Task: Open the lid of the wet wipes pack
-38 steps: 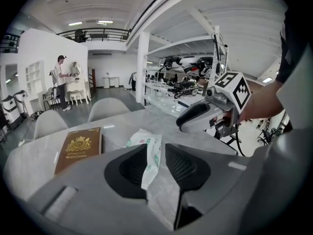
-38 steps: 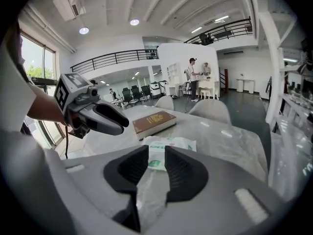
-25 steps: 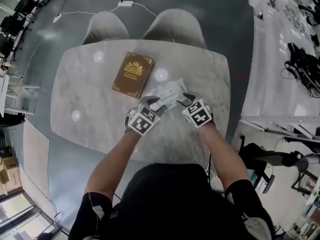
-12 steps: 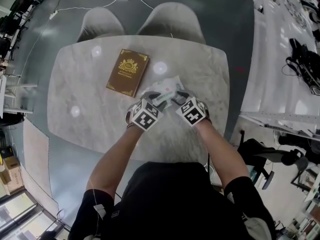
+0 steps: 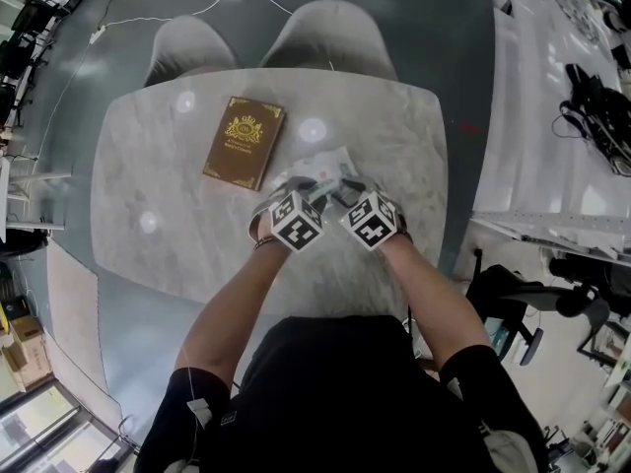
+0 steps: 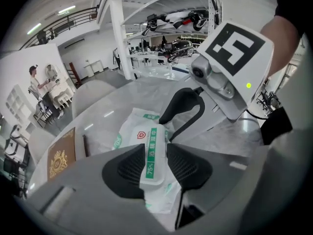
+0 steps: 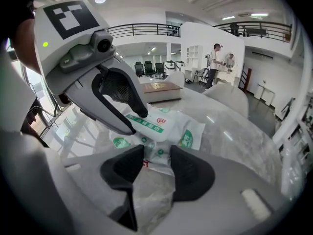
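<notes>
left tool (image 6: pixel 155 150) – clamped on lid (image 6: pixel 152 137)

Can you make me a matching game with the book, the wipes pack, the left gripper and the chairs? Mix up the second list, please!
Things:
1. book
2. wet wipes pack
3. left gripper
4. chairs

Descriptions:
A. jaws on either side of the lid
B. grey, at the far side of the table
C. brown with gold print
D. white and green, lying on the table

Pairs: 1-C, 2-D, 3-A, 4-B
</notes>
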`<state>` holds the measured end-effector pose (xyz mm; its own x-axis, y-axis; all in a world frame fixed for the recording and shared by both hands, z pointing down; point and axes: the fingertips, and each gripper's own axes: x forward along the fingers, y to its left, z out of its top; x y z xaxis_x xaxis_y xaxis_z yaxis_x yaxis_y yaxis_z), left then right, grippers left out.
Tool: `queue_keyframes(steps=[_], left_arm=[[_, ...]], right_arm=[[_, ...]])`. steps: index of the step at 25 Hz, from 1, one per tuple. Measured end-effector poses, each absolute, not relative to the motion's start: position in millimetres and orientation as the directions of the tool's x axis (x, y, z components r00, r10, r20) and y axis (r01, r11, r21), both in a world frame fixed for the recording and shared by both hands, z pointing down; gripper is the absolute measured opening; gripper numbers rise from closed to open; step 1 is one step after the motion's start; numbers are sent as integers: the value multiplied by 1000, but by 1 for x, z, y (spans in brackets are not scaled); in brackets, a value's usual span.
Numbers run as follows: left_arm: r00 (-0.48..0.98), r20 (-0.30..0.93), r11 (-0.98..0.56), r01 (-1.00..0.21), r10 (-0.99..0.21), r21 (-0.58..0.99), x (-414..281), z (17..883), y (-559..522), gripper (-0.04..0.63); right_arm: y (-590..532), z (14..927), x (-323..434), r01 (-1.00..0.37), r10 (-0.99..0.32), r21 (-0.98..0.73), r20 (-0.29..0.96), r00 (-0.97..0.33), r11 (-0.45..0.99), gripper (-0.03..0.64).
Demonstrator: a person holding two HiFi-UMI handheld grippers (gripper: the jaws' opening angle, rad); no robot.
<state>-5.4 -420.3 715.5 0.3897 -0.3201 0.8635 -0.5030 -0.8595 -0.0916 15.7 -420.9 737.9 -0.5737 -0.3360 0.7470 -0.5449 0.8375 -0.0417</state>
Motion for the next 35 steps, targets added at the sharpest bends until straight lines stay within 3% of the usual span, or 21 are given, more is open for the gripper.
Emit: queue_keyframes(steps=[9,16,22,35], left_arm=[[355,876,-872,-472,-327,-134,-8,718,-408,143],[369,884,-903,-413,-289,-123,-7,717,-402,95],[399,855,-893,-425,-331,-147,-4,689,-417,52],[376,847,-868,-464,-375,-178,-18,673,-462,29]], right_arm=[[-397,739,14,-549,-321,-34,780,-537,835,173],[-393,743,13,-548,-343,5,785,-516,836,173],[-391,743,14,-544,-346,11,782,-519,839,173],[-391,742,17,-551,-363,4,757,-543,834,173]])
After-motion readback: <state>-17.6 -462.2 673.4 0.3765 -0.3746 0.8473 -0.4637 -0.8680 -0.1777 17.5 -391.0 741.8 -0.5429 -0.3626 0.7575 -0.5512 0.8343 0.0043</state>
